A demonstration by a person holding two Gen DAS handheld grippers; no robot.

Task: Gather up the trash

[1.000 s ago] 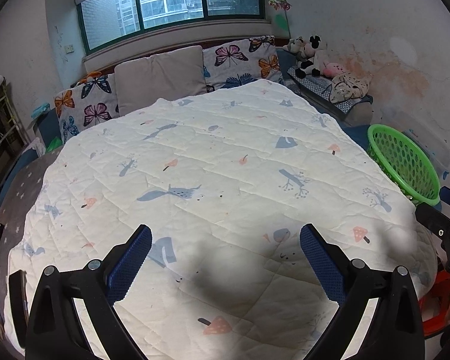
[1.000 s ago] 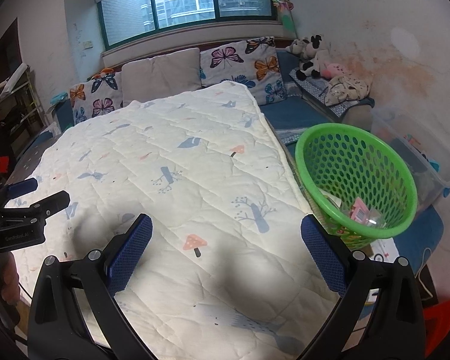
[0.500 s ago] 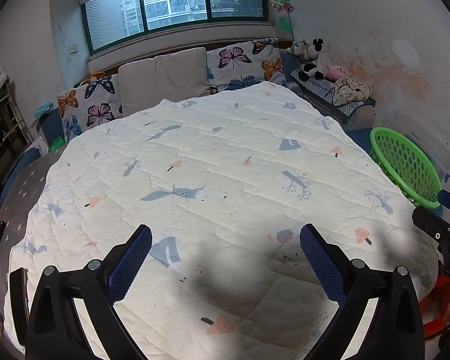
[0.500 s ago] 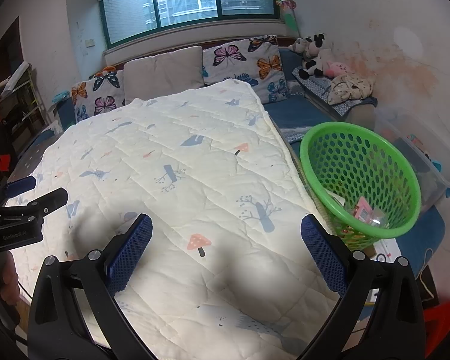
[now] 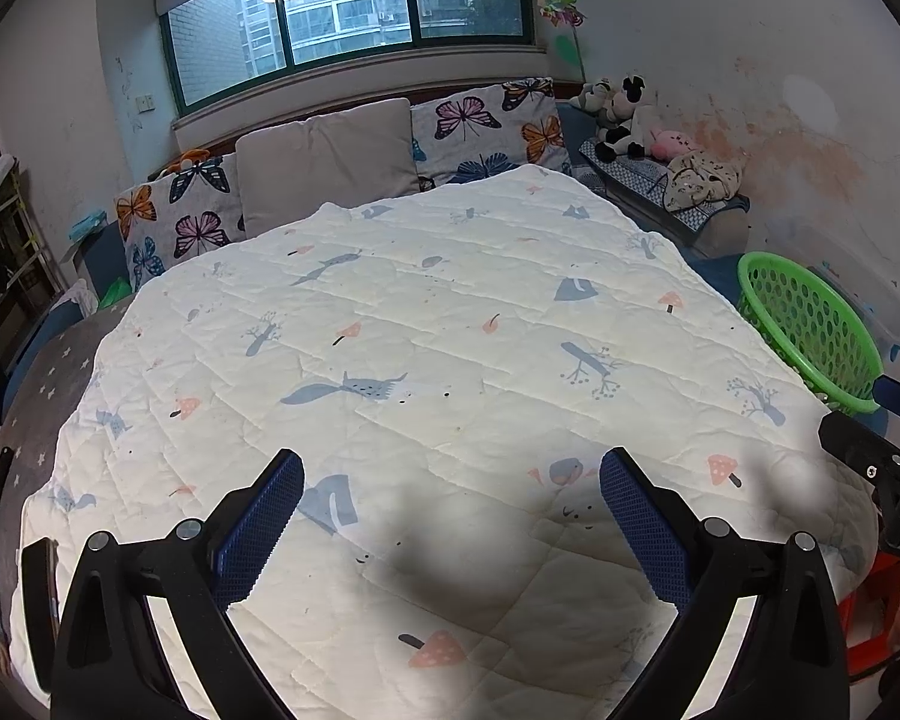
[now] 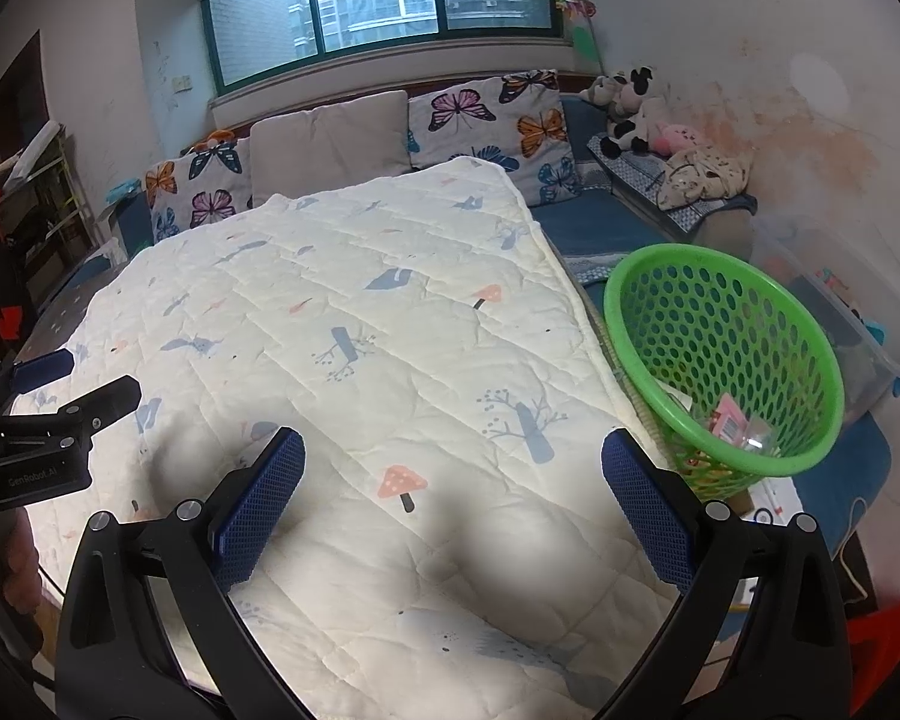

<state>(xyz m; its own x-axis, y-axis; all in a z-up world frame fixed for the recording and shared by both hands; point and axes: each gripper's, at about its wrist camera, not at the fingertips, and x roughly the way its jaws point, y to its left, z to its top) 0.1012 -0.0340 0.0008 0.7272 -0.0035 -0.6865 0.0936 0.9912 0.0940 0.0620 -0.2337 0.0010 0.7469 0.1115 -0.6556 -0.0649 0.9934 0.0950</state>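
Note:
A green perforated basket [image 6: 720, 312] stands on the floor to the right of the bed, and it also shows in the left wrist view [image 5: 810, 324]. Several pieces of trash [image 6: 729, 423] lie in its bottom, among them a pink packet. My left gripper [image 5: 450, 510] is open and empty above the near part of the white quilt [image 5: 426, 324]. My right gripper [image 6: 453, 507] is open and empty above the quilt's [image 6: 354, 324] near right part, left of the basket. No loose trash shows on the quilt.
Butterfly and grey pillows [image 5: 330, 162] line the headboard under the window. Stuffed toys [image 6: 642, 108] and cloth lie on a bench at the right wall. A clear plastic bin [image 6: 852, 312] sits behind the basket. A red stool [image 6: 888, 630] is at lower right.
Both grippers have drawn slightly back and up, so the bed and basket look a little farther off. Both stay open and empty.

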